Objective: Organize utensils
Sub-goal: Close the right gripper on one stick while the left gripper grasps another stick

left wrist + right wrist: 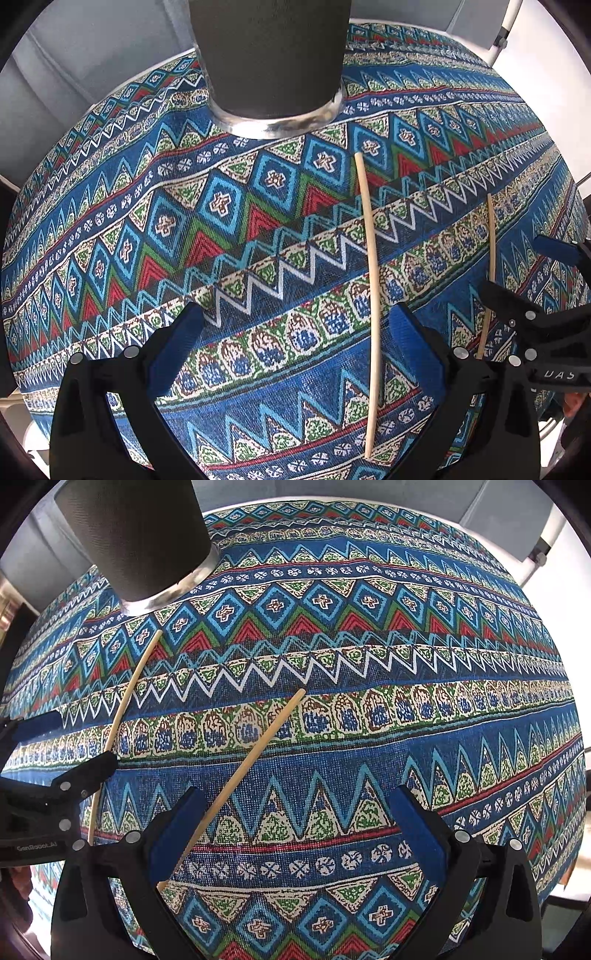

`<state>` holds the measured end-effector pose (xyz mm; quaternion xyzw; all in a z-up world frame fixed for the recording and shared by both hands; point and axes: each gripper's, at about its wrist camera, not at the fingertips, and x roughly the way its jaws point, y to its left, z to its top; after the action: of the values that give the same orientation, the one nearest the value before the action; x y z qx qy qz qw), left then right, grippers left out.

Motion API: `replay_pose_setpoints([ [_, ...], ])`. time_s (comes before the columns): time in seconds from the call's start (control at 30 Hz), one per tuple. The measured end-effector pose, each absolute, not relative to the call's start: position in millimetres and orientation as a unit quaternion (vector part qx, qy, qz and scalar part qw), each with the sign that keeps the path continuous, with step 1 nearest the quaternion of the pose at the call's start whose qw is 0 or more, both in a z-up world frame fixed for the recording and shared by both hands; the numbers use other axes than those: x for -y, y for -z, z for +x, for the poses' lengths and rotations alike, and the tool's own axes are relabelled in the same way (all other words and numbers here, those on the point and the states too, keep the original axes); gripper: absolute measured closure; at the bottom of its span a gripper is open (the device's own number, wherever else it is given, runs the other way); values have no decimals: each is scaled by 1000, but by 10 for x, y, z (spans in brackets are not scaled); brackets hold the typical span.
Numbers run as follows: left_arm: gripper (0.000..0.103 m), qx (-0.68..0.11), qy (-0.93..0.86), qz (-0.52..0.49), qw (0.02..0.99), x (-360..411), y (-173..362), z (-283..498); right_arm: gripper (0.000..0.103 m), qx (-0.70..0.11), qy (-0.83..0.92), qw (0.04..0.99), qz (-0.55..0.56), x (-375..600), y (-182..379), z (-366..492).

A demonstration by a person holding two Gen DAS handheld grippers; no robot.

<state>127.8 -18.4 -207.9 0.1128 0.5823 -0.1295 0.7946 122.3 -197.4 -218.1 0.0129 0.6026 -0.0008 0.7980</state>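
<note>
Left gripper [295, 332]: fingers wide open, empty; chopstick [371, 295] lies lengthwise just inside right finger.
Right gripper [295, 812]: open, empty; second chopstick [236, 782] slants by left finger.

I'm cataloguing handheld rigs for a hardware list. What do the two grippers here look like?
Both look alike: black plastic bodies with two broad, tapering fingers lined with blue pads, and round silver fasteners near the finger bases. The left gripper carries small white lettering, "GenRobot.AI", seen from the right wrist view. The right gripper also shows partial white lettering on its side. No cables or sleeves are visible.
</note>
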Motion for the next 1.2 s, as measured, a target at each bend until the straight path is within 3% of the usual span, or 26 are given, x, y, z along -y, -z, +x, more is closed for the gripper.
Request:
replay_pose_setpoints([
  [0.1, 4, -590, 127, 113, 789, 195, 2076, 1321, 11, -603, -10, 798, 4, 1946, 2193, 1155],
  [0.3, 19, -595, 103, 94, 792, -16, 2011, 1435, 41, -593, -15, 805, 0, 2051, 2075, 1049],
  [0.43, 42, -596, 103, 92, 791, -165, 1943, 1463, 77, -588, -32, 808, -13, 2168, 2009, 996],
  [0.57, 70, -598, 86, 77, 793, -367, 1893, 1512, 96, -596, -34, 802, -19, 2266, 1995, 1048],
  [0.77, 96, -605, 65, 49, 792, -857, 1899, 1515, 99, -603, -36, 797, -12, 2385, 1993, 1109],
  [1.2, 98, -611, 35, 6, 790, -1602, 1838, 1147, 99, -614, -43, 782, 98, 2948, 2025, 1372],
])
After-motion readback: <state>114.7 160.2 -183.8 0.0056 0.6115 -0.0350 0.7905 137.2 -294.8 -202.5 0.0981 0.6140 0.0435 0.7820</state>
